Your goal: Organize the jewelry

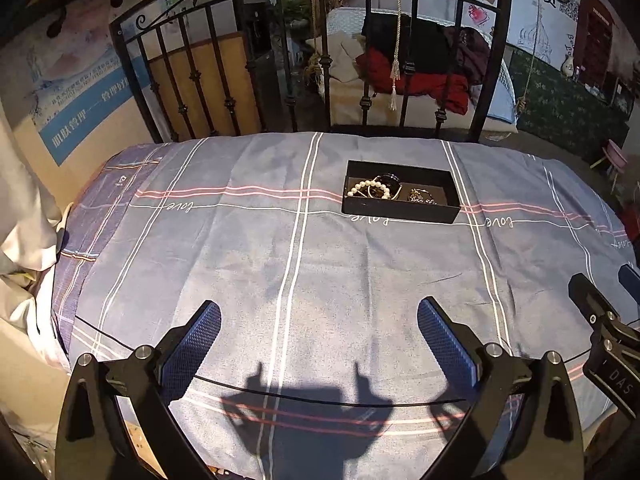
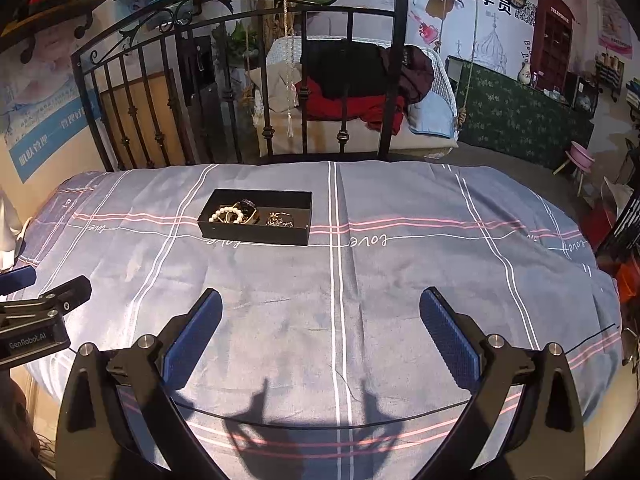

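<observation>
Hidden and cut-off parts, both wrist views

Jewelry in the black box (image 1: 401, 211): near wall hides the lower pieces; the dark cluster (image 1: 422, 196) beside the pearl bracelet (image 1: 370, 189) is too small to identify (chain or earrings, cannot tell). Right gripper (image 1: 612, 300) is cut by the frame edge in the left view, left gripper (image 2: 38, 292) likewise opposite.

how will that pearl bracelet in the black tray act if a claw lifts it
The pearl bracelet is a loop of round beads, so it probably droops limp and may slip. It overlaps the dark jewelry beside it in the black tray, so it might snag.
</observation>
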`<state>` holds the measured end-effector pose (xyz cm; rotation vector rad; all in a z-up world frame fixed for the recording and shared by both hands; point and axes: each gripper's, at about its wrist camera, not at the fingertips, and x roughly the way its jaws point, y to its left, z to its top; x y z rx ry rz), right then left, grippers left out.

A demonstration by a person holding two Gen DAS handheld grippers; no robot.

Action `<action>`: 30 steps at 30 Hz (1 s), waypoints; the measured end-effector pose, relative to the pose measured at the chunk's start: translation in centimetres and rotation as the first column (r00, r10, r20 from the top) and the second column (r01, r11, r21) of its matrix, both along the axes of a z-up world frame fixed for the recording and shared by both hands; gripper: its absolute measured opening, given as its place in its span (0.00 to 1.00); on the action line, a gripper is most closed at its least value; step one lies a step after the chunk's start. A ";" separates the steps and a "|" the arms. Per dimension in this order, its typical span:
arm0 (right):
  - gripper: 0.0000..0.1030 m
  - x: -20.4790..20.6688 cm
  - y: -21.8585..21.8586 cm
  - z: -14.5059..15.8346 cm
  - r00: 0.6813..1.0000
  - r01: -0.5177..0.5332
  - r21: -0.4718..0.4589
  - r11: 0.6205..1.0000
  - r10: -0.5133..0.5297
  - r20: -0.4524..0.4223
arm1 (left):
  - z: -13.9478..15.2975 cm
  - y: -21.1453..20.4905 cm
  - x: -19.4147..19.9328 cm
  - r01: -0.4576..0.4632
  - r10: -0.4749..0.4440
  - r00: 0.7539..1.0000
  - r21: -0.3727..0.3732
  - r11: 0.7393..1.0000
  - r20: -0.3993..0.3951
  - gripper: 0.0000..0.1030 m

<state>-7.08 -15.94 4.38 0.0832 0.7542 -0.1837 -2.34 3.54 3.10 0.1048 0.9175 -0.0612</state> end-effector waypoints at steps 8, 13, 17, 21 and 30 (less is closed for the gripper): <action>0.95 -0.2 -0.3 0.7 1.000 0.009 0.005 1.000 -0.009 0.013 | 0.4 -0.6 0.0 0.025 -0.025 1.000 -0.018 1.000 0.003 0.94; 0.95 -0.4 -0.2 0.7 1.000 0.008 0.007 1.000 -0.008 0.016 | 0.6 -0.7 -0.4 0.047 -0.047 0.999 -0.029 0.998 0.021 0.94; 0.95 -0.4 0.1 0.7 1.000 -0.001 0.011 1.000 0.001 0.013 | 0.4 -0.6 -0.3 0.025 -0.024 1.000 -0.013 1.000 0.016 0.94; 0.95 -0.3 0.4 0.8 1.000 -0.006 -0.003 1.000 0.007 0.013 | 0.2 -0.5 -0.2 -0.026 0.025 1.000 0.043 0.999 0.018 0.94; 0.95 -0.2 0.3 0.9 1.000 -0.006 -0.005 1.000 0.006 0.012 | 0.0 -0.9 -0.3 -0.019 0.016 0.999 0.099 0.995 0.031 0.94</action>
